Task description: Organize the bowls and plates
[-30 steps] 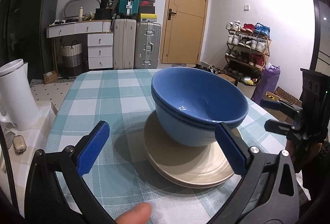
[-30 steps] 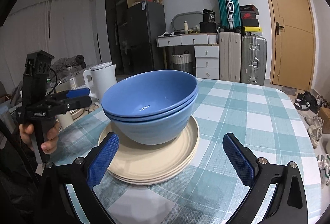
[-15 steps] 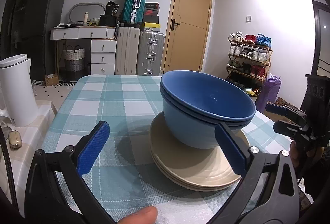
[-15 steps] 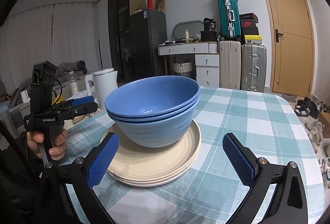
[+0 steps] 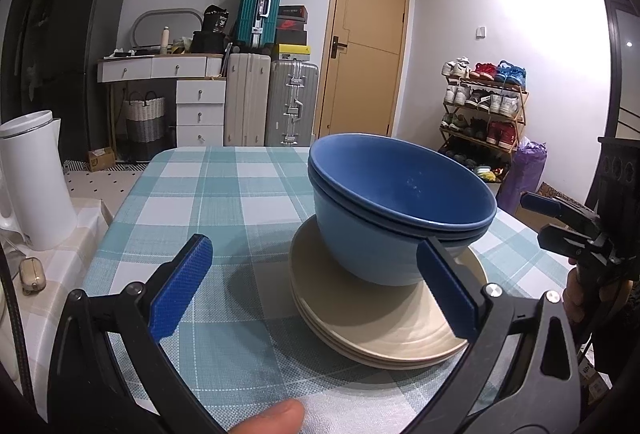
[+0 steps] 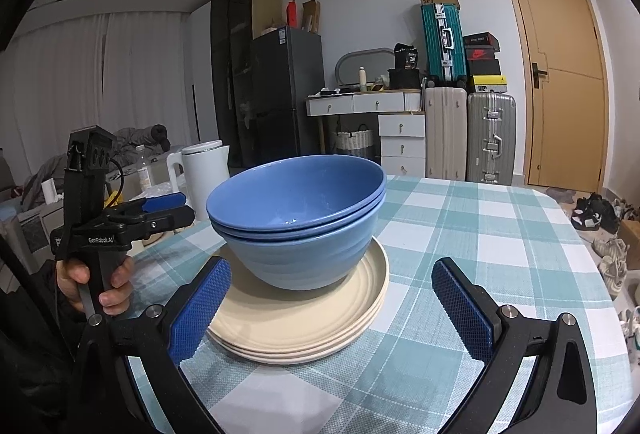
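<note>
Nested blue bowls sit on a stack of cream plates on the checked table. The bowls and the plates also show in the right wrist view. My left gripper is open and empty, just short of the stack's near side. My right gripper is open and empty, facing the stack from the other side. Each gripper shows in the other's view, the right gripper at the far right and the left gripper at the left.
A white kettle stands off the table's left side, also seen in the right wrist view. Suitcases, drawers and a door are at the back. A shoe rack stands to the right. The checked tablecloth spreads around the stack.
Both grippers have drawn back and tilted up a little, so the stack sits slightly lower in view. Bowls and plates have not moved. Both grippers stay open.
</note>
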`<state>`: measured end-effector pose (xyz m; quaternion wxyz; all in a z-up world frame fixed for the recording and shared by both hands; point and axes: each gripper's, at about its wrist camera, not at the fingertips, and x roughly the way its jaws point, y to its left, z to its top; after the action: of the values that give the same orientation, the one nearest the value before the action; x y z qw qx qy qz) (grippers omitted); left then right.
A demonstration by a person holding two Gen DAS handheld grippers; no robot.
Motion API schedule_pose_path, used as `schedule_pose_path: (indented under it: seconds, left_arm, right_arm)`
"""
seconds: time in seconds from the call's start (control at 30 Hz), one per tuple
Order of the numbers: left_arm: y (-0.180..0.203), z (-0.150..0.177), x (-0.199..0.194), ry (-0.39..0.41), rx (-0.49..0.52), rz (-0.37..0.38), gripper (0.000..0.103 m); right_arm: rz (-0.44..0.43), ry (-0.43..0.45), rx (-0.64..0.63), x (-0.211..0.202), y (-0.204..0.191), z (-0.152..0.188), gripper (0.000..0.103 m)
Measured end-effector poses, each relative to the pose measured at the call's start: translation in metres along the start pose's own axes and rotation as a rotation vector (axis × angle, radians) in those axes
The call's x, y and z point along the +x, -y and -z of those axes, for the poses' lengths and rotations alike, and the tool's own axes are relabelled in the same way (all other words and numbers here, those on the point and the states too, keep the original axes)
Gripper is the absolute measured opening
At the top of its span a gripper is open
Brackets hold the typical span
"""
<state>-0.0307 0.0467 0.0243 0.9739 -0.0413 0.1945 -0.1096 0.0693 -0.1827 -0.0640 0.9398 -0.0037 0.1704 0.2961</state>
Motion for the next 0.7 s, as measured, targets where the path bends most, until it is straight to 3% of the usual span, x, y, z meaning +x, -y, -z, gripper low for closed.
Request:
schedule_pose_path:
  seconds: [0.7]
  left_arm:
    - [0.0014,-0.0006,0.0017,0.000,0.001,0.008,0.102]
  right_arm:
    - [-0.001,-0.002,-0.009,0.0002,-0.0028,0.0014,0.102]
